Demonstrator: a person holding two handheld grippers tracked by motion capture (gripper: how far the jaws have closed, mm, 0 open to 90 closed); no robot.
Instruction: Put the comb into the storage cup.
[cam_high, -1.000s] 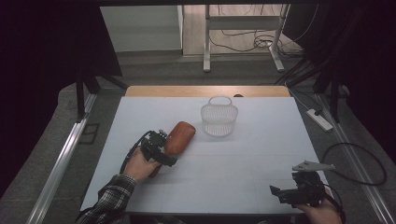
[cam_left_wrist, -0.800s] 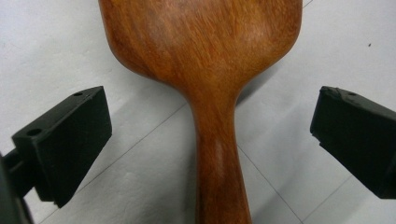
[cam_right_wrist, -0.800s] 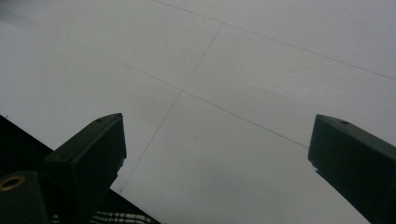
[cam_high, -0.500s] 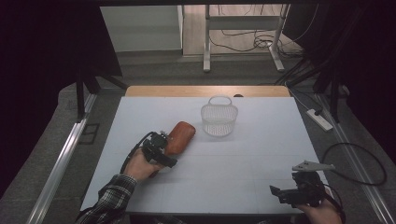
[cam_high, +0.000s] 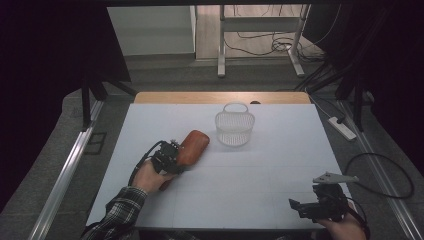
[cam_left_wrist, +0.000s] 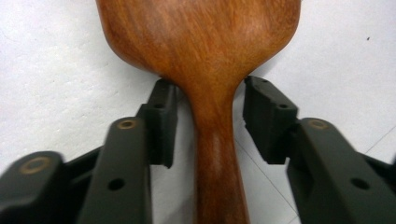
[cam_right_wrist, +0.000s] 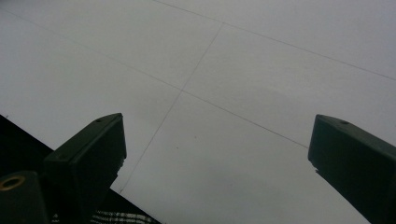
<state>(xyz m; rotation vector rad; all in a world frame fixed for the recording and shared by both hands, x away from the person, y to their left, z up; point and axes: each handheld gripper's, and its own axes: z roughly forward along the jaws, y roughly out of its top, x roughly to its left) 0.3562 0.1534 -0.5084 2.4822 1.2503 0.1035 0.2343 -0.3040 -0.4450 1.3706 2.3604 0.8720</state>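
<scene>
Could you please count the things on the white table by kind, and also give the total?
Wooden spatula: 1
White mesh basket: 1
Hand-held grippers: 2, the left gripper and the right gripper
Total: 4

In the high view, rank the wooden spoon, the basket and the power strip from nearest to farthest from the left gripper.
1. Wooden spoon, its handle between the left gripper's jaws.
2. Basket, mid-table, beyond the spoon.
3. Power strip, on the floor, right of the table.
</scene>
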